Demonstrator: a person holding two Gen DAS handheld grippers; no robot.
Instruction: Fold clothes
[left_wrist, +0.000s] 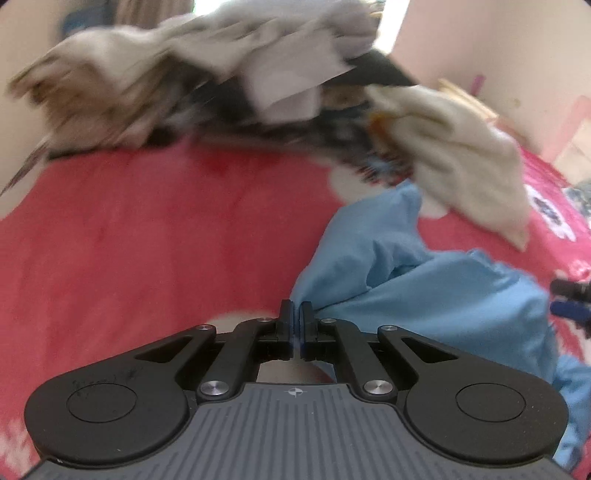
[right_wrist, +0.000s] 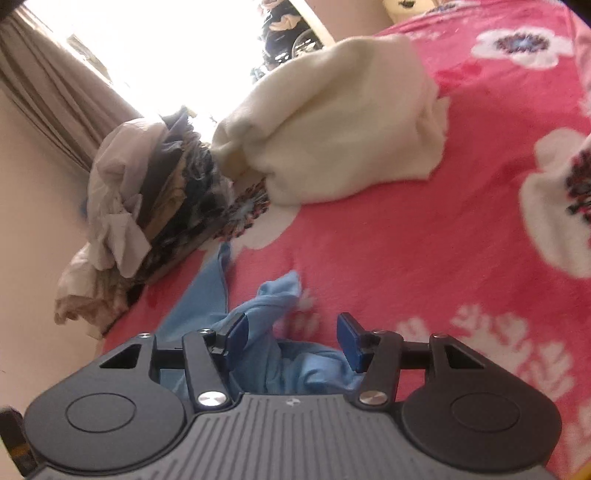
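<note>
The crumpled light-blue cotton garment (left_wrist: 424, 291) lies bunched on the pink fleece bedspread with white flowers (left_wrist: 147, 240), close in front of me, and nothing about it is flat yet, so I judge the fold has hardly begun. My left gripper (left_wrist: 296, 314) has its jaws pressed together on a thin edge of that blue cloth, which stretches away from the pinch in a taut ridge. My right gripper (right_wrist: 291, 332) stands spread, its blue-padded fingers (right_wrist: 349, 332) apart; a ruffled peak of the same garment rises between them, but neither pad presses on it. Beyond the garment sits a cream fleece garment (right_wrist: 332, 122), loosely heaped, and behind that a jumbled pile of mixed pale and dark clothes (right_wrist: 147, 206) against the wall under a beige curtain (right_wrist: 48, 99). The risk I see is in my left pinch: it holds only a sliver of fabric, and a sharp pull could slip it free or drag the whole bundle instead of spreading it. With the right side loose, the cloth may twist around the one held point rather than open out. If I close my right jaws on that peak, I may catch two layers at once and lock in a crease. The cream piece lies near enough that a wide sweep could snag it.
</note>
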